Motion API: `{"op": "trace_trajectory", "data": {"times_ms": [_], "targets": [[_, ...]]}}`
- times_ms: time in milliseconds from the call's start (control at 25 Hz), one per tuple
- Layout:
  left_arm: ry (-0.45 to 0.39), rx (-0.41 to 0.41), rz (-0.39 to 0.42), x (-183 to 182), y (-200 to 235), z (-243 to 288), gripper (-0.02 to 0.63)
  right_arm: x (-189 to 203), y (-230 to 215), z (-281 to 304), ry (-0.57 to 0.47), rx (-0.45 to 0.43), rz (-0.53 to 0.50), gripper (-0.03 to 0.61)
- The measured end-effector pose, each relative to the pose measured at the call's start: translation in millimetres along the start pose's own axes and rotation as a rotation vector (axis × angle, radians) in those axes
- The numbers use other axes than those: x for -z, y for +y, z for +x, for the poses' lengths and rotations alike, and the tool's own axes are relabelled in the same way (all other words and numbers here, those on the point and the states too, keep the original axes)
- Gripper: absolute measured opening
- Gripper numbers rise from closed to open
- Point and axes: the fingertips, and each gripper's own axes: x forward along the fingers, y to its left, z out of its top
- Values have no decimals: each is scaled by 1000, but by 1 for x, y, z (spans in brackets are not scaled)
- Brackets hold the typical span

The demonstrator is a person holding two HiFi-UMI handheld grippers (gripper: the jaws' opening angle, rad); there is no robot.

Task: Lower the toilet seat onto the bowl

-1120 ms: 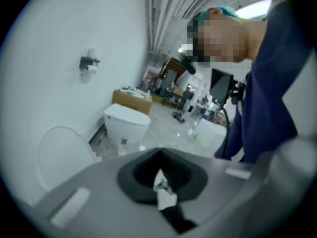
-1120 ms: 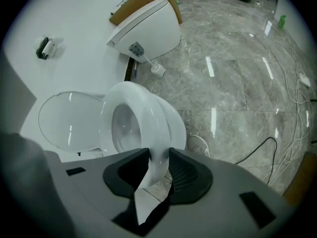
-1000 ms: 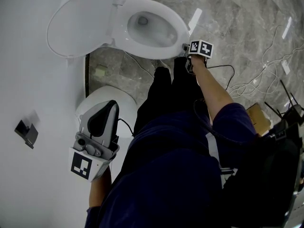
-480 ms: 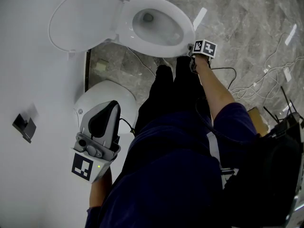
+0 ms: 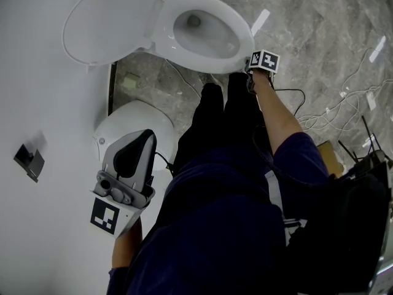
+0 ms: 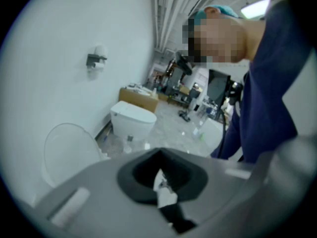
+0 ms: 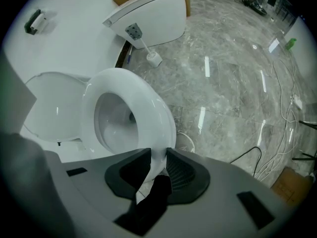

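My right gripper (image 7: 158, 155) has the front rim of the toilet seat (image 7: 148, 108) between its jaws. They have just been closing, and now both pads press on the rim. The seat lies low over the bowl (image 5: 206, 32), but I cannot tell if it rests fully on it. The lid (image 5: 104, 23) stands up against the white wall. My left gripper (image 5: 144, 139) is clenched and empty, well apart, over a second toilet (image 5: 126, 118) beside my legs
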Motion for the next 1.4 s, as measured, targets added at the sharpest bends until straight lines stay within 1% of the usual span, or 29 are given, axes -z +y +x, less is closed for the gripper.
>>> {"op": "trace_trajectory", "data": {"times_ms": [160,240,280,360,560,680,800,1000,1120,1200,1400], "targets": [[10,-7,-2,2,4,-4,2,-2,-2,3,13,24,-22,83],[8,-7,3,1,4,-7,2,-2,-3,2,18,48,-54,55],[3,-6,5,0,3,-7,2,-3,-5,0,15,60,-65,27],[-12,-7,4,-2,4,-9,2,-9,-6,-5,2,68,-73,26],[-52,-10,2,-6,5,-22,2,-21,10,-23,-45,48,-101,26],[-88,-11,11,-10,3,-32,2,-26,27,-40,-76,14,-120,26],[-133,-17,26,-19,-1,-45,2,-33,56,-63,-116,-70,-147,26],[-216,-33,50,-36,-6,-69,2,-42,128,-122,-209,-249,-240,25],[-278,-32,68,-48,-11,-82,2,-44,180,-172,-270,-379,-287,25],[-329,-30,87,-57,-14,-89,2,-44,215,-209,-312,-461,-340,25],[-436,-24,113,-73,-26,-115,2,-24,285,-304,-386,-651,-470,12]]}}
